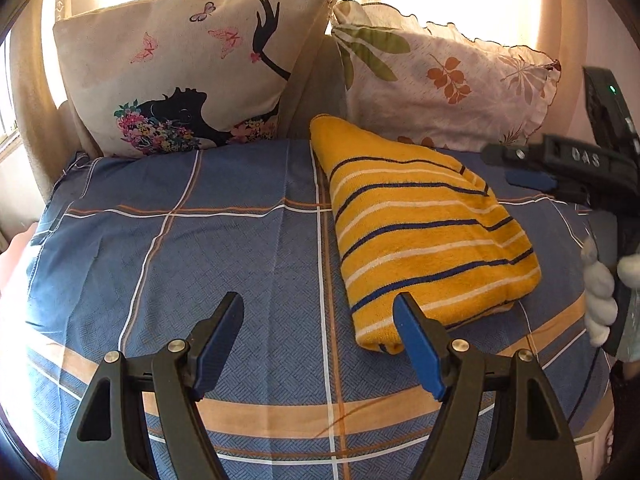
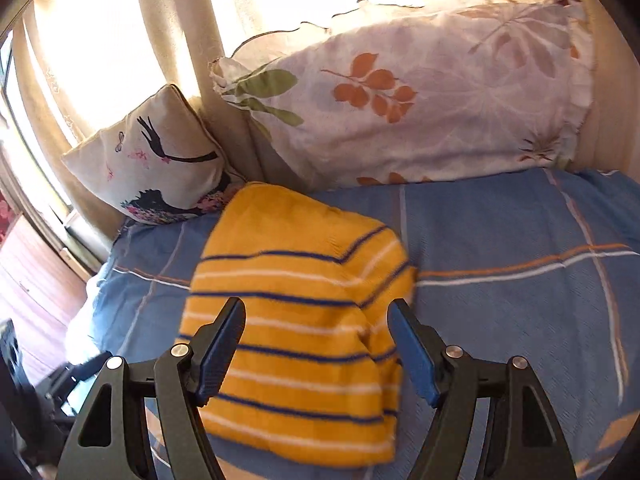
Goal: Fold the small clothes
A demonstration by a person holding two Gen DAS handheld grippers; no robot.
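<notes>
A yellow garment (image 1: pixel 424 232) with blue and white stripes lies folded into a thick bundle on the blue checked bedsheet (image 1: pixel 200 248). My left gripper (image 1: pixel 320 320) is open and empty, low over the sheet, with the garment's near left corner by its right finger. My right gripper (image 2: pixel 316 320) is open and empty, just above the garment's near half (image 2: pixel 296 320). In the left wrist view the right gripper (image 1: pixel 532 178) shows at the far right edge, beside the garment.
Two pillows lean at the head of the bed: one printed with a black silhouette and butterflies (image 1: pixel 188 68), one with leaves (image 1: pixel 444 80). Sunlit curtains (image 2: pixel 160 40) hang behind them. The bed's left edge drops to a reddish floor (image 2: pixel 36 292).
</notes>
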